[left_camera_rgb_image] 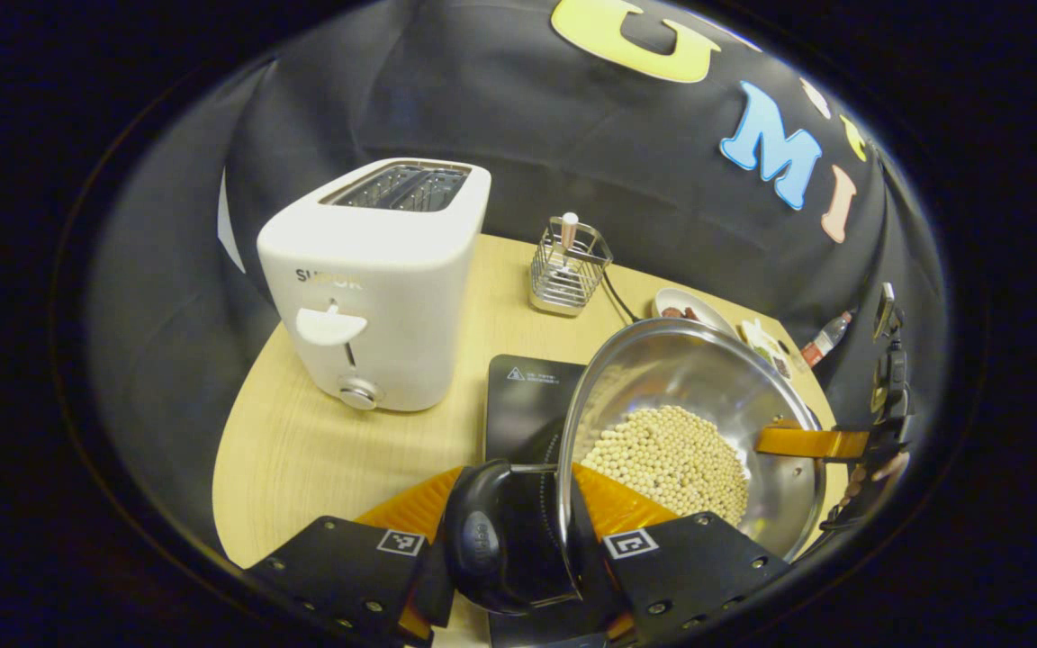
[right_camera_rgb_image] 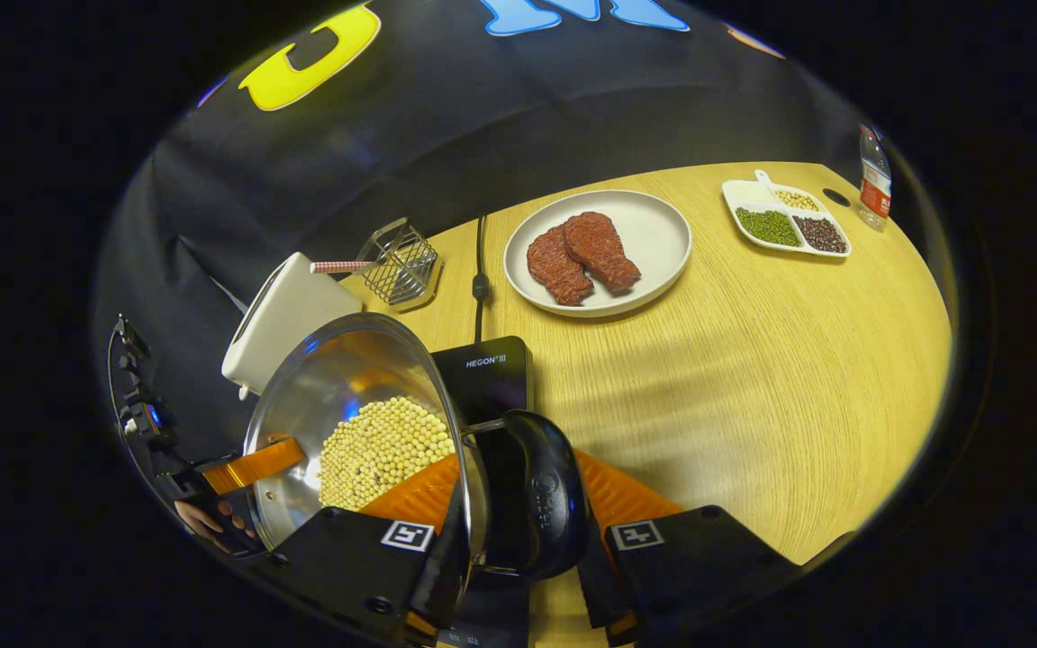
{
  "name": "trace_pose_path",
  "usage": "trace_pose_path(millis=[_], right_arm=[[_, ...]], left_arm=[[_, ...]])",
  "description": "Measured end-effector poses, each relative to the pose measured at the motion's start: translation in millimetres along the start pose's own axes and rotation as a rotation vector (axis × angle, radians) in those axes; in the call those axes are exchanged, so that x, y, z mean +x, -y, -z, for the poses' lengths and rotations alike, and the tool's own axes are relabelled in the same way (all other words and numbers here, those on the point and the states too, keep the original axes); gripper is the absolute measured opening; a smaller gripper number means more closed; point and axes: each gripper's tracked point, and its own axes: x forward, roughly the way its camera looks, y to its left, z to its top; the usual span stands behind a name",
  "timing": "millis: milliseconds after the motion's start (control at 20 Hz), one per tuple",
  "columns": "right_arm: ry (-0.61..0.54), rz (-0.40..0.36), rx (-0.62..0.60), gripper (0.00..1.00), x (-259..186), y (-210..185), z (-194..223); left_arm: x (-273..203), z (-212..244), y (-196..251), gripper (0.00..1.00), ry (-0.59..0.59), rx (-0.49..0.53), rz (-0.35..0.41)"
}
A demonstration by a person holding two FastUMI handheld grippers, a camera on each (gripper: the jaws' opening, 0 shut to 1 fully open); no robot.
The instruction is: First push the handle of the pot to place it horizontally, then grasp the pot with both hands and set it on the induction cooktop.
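A steel pot (left_camera_rgb_image: 680, 378) (right_camera_rgb_image: 338, 387) holding pale beans (left_camera_rgb_image: 671, 459) (right_camera_rgb_image: 383, 445) hangs over the black induction cooktop (left_camera_rgb_image: 527, 396) (right_camera_rgb_image: 482, 369). I cannot tell whether its base touches the cooktop. In the left gripper view, my left gripper (left_camera_rgb_image: 509, 508) is shut on the pot's near black side handle (left_camera_rgb_image: 491, 531) and rim. The right gripper's finger (left_camera_rgb_image: 811, 441) presses the far rim. In the right gripper view, my right gripper (right_camera_rgb_image: 523, 499) is shut on the other black handle (right_camera_rgb_image: 541, 495). The left gripper's finger (right_camera_rgb_image: 253, 463) reaches in at the far rim, with a hand behind it.
A white toaster (left_camera_rgb_image: 374, 288) (right_camera_rgb_image: 284, 315) stands left of the cooktop and a wire basket (left_camera_rgb_image: 568, 270) (right_camera_rgb_image: 401, 261) behind it. A plate with two meat pieces (right_camera_rgb_image: 653, 234), a divided tray of beans (right_camera_rgb_image: 784, 220) and a bottle (right_camera_rgb_image: 874, 180) sit on the wooden table (right_camera_rgb_image: 752, 378).
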Motion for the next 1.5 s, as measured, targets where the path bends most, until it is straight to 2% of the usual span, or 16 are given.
trace_pose_path(millis=[250,350,400,450,500,550,650,700,800,850,900,1000,1050,1150,1250,1500], right_arm=[[0.007,-0.001,-0.001,0.55,-2,-1,-2],[0.015,0.007,-0.009,0.55,-4,1,-3],[0.010,0.011,-0.013,0.69,-6,3,-1],[0.007,0.011,-0.018,0.84,-8,4,-3],[0.015,0.018,-0.028,0.98,-13,6,-5],[0.029,0.021,-0.036,0.98,-17,7,-8],[0.055,0.027,-0.046,0.98,-25,8,-14],[0.055,0.028,-0.047,0.98,-29,8,-14],[0.059,0.029,-0.059,0.98,-39,8,-14],[0.068,0.029,-0.073,0.98,-46,7,-15],[0.075,0.029,-0.090,0.98,-54,8,-16],[0.083,0.036,-0.131,0.98,-71,13,-13],[0.092,0.045,-0.164,0.98,-81,18,-12],[0.125,0.078,-0.221,0.98,-105,32,-14],[0.185,0.101,-0.247,0.98,-134,46,-22],[0.430,0.166,-0.291,0.98,-221,84,-67]], left_arm=[[-1,2,-2,0.63,-0.019,0.006,-0.018],[1,4,-8,0.62,-0.024,0.030,-0.059],[-1,3,-13,0.62,-0.025,0.045,-0.089],[-2,0,-13,0.82,-0.017,0.045,-0.095],[-3,-1,-13,0.87,-0.018,0.044,-0.104],[-5,2,-13,0.90,-0.031,0.045,-0.110],[-13,2,-15,0.86,-0.035,0.051,-0.138],[-18,-4,-16,0.90,-0.013,0.046,-0.155],[-33,-11,-13,0.90,0.024,0.037,-0.169],[-42,-12,-10,0.86,0.037,0.037,-0.174],[-51,-15,-8,0.90,0.052,0.042,-0.184],[-73,-27,-11,0.85,0.121,0.054,-0.240],[-88,-39,-11,0.89,0.175,0.053,-0.274],[-117,-58,-3,0.89,0.269,0.058,-0.325],[-146,-73,20,0.86,0.353,0.089,-0.340],[-217,-101,85,0.89,0.539,0.147,-0.383]])
